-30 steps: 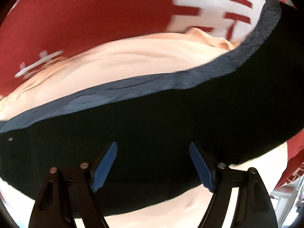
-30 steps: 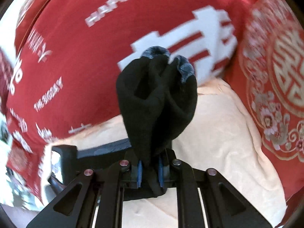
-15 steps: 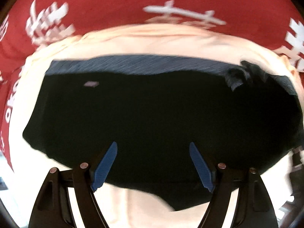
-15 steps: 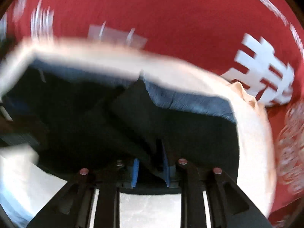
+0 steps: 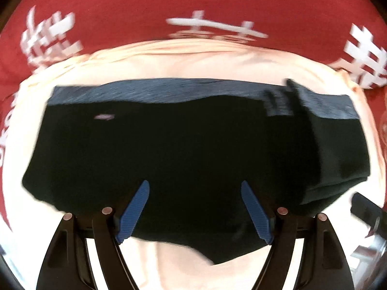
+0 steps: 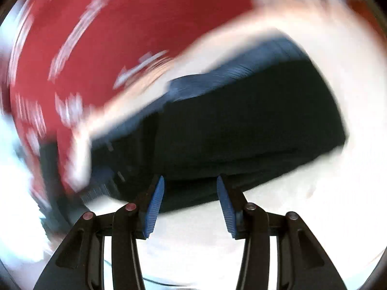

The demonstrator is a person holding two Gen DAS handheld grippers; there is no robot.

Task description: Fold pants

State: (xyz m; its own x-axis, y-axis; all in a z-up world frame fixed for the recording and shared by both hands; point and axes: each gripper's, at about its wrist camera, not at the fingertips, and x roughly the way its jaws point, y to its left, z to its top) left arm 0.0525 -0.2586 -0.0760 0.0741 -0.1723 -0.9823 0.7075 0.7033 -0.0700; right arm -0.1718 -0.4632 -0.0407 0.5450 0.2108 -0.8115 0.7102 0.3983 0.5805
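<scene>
1. The red cloth (image 5: 135, 7) is the largest thing in view: a flat woven sheet printed with white characters, filling the far part of both views. In the right wrist view it is smeared by motion blur.
2. On it lies a pale peach sheet (image 5: 183, 62), soft and lightly creased near its far edge, with a rounded outline under the fisheye. It carries the pants and shows on every side of them.
3. The pants (image 5: 183, 149) lie flat on the peach sheet as a wide black slab, matte and nearly featureless. Along the far edge runs a ribbed grey-blue band (image 5: 169, 89). At the right end a fold of the same black fabric lies doubled over the rest, and a small pale mark sits near the left end.
4. The left claw (image 5: 194, 209) is released, its ribbed blue pads spread wide over the near edge of the pants with nothing between them.
5. The right claw (image 6: 191, 204) is also released, its blue pads apart just at the near edge of the pants (image 6: 241, 130), gripping nothing.
6. No containers show in either view.
</scene>
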